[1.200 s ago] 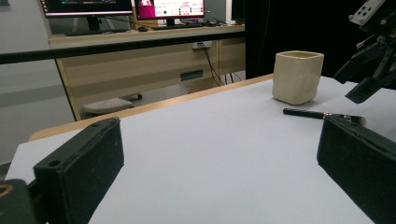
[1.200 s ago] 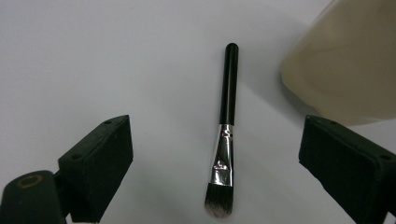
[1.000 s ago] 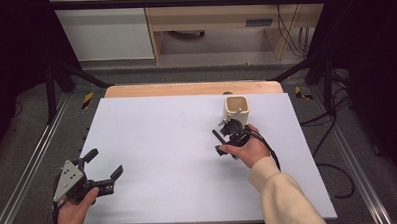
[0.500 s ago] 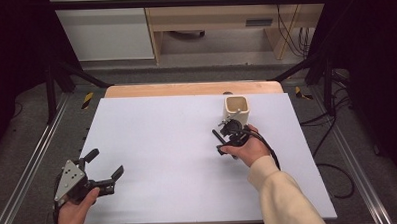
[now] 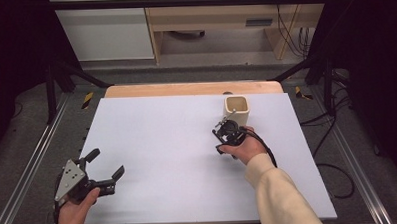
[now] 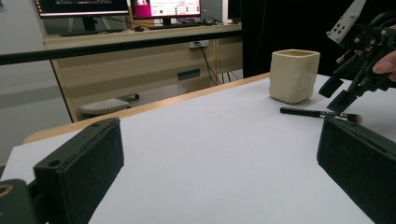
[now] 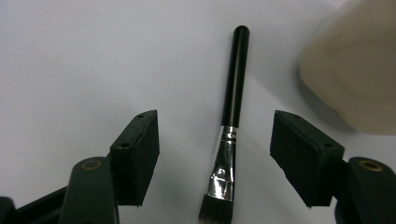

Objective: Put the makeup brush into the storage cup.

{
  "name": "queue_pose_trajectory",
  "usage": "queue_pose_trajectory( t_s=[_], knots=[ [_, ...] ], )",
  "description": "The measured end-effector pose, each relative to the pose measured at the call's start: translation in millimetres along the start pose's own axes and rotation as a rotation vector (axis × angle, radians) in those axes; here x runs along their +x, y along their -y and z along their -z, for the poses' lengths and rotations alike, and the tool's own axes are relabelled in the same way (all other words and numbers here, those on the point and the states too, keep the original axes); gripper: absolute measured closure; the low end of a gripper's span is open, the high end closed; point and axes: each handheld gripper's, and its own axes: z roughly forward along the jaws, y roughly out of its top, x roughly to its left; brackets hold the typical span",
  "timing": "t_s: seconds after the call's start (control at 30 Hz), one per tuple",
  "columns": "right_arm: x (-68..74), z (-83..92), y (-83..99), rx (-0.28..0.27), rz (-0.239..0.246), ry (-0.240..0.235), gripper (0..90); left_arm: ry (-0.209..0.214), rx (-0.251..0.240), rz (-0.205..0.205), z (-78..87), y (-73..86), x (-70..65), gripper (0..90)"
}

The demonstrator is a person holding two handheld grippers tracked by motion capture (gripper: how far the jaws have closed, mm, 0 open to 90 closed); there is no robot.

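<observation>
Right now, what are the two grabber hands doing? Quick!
Left gripper: open, holding nothing, low over the table.
Right gripper: open, jaws either side of the brush, not gripping it, beside the cup.

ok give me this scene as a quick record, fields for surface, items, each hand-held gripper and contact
surface: white table
items: cream cup, black brush
brush: flat on the table beside the cup
left hand-held gripper: open, near left corner, holding nothing
right hand-held gripper: open, jaws either side of the brush
contact: no jaw seen touching the brush
</observation>
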Motion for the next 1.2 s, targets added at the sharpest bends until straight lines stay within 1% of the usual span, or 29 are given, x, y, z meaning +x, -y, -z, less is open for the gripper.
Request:
queue_pose_trajectory(
  t_s=[0.03,0.07,0.1,0.17,0.23,0.3,0.33,0.53,0.57,0.67,0.7,0.73,0.77,0.83,0.87,0.9,0.93,0.97,1.0,1.03,1.13,1.2],
  knots=[
    [-1.2,0.4,-1.4,0.003,-0.011,-0.002,36.4,0.0,-0.001,0.0,0.0,-0.1,-0.1,0.1],
    [-5.3,0.5,-4.9,-0.004,-0.025,-0.006,37.8,0.003,-0.003,-0.001,-0.2,-0.4,-0.4,0.1],
    [-5.3,0.5,-4.9,-0.004,-0.025,-0.006,37.8,0.003,-0.003,-0.001,-0.2,-0.4,-0.4,0.1],
    [-7.4,-1.5,-8.7,-0.003,-0.041,-0.004,39.6,0.009,0.002,-0.004,-1.2,0.0,-0.8,0.1],
    [-8.2,-2.1,-9.2,-0.003,-0.036,-0.005,40.0,0.01,0.004,-0.004,-1.5,0.1,-1.0,0.1],
    [-8.5,-4.9,-11.1,0.013,-0.055,-0.005,40.8,0.013,0.004,-0.005,-1.9,0.1,-1.4,0.1],
    [-9.9,-6.2,-10.7,0.01,-0.044,-0.007,41.6,0.014,0.005,-0.006,-2.0,0.1,-1.4,0.1],
    [-13.0,-10.4,-10.5,0.02,-0.051,-0.009,44.7,0.014,0.005,-0.008,-1.9,0.1,-1.3,0.1],
    [-12.9,-11.7,-10.5,0.021,-0.052,-0.011,46.4,0.013,0.004,-0.007,-1.5,0.0,-1.2,0.1],
    [-12.2,-13.3,-10.5,0.021,-0.049,-0.009,46.9,0.011,0.002,-0.005,-0.8,-0.1,-0.4,0.1],
    [-11.2,-13.2,-10.9,0.024,-0.058,-0.012,47.1,0.01,0.003,-0.005,-0.8,0.0,-0.3,0.1],
    [-10.3,-13.5,-11.1,0.019,-0.056,-0.011,47.7,0.009,0.003,-0.004,-0.9,0.1,-0.3,0.1],
    [-10.4,-14.1,-10.6,0.011,-0.044,-0.01,48.1,0.011,0.005,-0.006,-1.0,0.1,-0.4,0.1],
    [-8.4,-14.4,-10.9,0.012,-0.052,-0.012,48.2,0.013,0.006,-0.009,-1.0,0.0,-0.7,0.1],
    [-8.5,-14.7,-10.6,0.01,-0.043,-0.011,48.2,0.014,0.006,-0.009,-1.1,0.0,-1.0,0.1],
    [-7.2,-14.1,-10.9,0.002,-0.054,-0.006,48.7,0.015,0.006,-0.01,-1.3,0.1,-1.2,0.1],
    [-7.2,-14.1,-10.9,0.002,-0.054,-0.006,48.7,0.016,0.006,-0.01,-1.4,0.2,-1.3,0.1],
    [-8.1,-13.6,-10.4,-0.016,-0.062,0.003,50.0,0.017,0.007,-0.011,-1.5,0.3,-1.3,0.1],
    [-8.1,-13.6,-10.4,-0.016,-0.062,0.003,50.0,0.017,0.007,-0.011,-1.5,0.3,-1.3,0.1],
    [-9.8,-13.2,-8.9,-0.045,-0.091,0.003,51.4,0.017,0.007,-0.01,-1.5,0.3,-1.2,0.1],
    [-11.4,-15.1,-5.4,-0.051,-0.105,0.005,52.5,0.019,0.007,-0.011,-1.5,0.3,-1.3,0.1],
    [-11.6,-16.1,-4.1,-0.055,-0.103,0.005,52.8,0.02,0.009,-0.012,-1.5,0.4,-1.4,0.2]
  ],
)
